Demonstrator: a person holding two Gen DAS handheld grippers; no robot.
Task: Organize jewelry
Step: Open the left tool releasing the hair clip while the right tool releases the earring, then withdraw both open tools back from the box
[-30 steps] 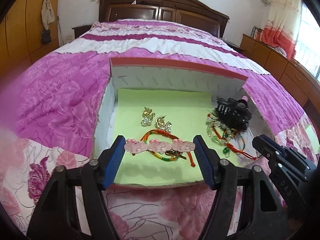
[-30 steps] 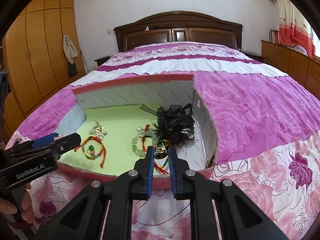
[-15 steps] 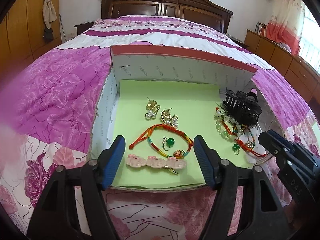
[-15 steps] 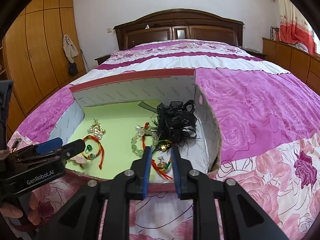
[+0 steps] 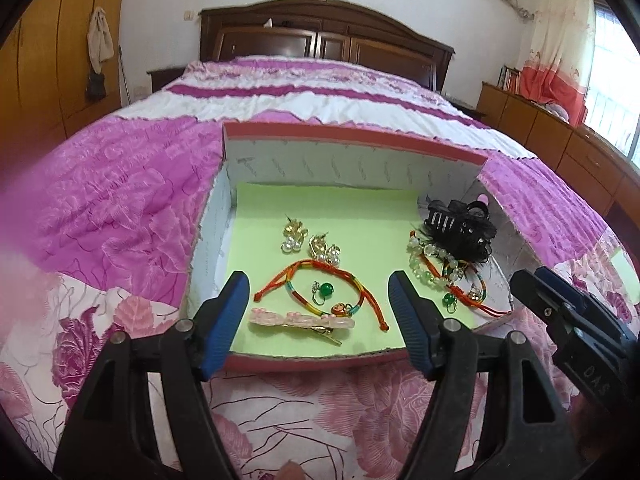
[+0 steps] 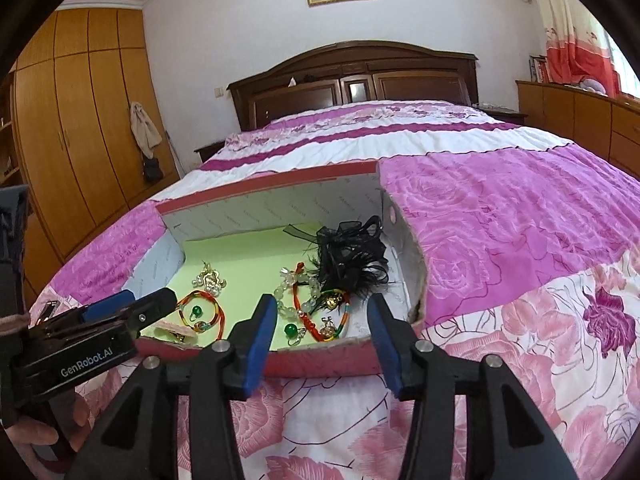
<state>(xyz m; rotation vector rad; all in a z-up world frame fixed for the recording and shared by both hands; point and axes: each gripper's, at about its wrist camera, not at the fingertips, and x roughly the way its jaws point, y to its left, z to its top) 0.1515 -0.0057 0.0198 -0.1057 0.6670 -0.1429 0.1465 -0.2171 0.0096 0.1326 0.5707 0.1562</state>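
Observation:
An open cardboard box with a red rim and green lining sits on the bed. In it lie a pink hair clip, a rainbow cord bracelet, a green bead earring, two gold pearl earrings, a black hair claw and a bead bracelet. My left gripper stands open over the near rim, holding nothing. My right gripper is opening at the box's right front corner; a red cord bracelet and a green earring lie free beyond its fingers.
The box rests on a pink and white flowered quilt. A dark wooden headboard stands at the far end, wardrobes on the left, low cabinets on the right. Each gripper shows at the edge of the other's view.
The pink clip, between my left fingers a second ago, now lies on the lining below them. My right jaws went from nearly shut to wide apart. Both views tilted upward.

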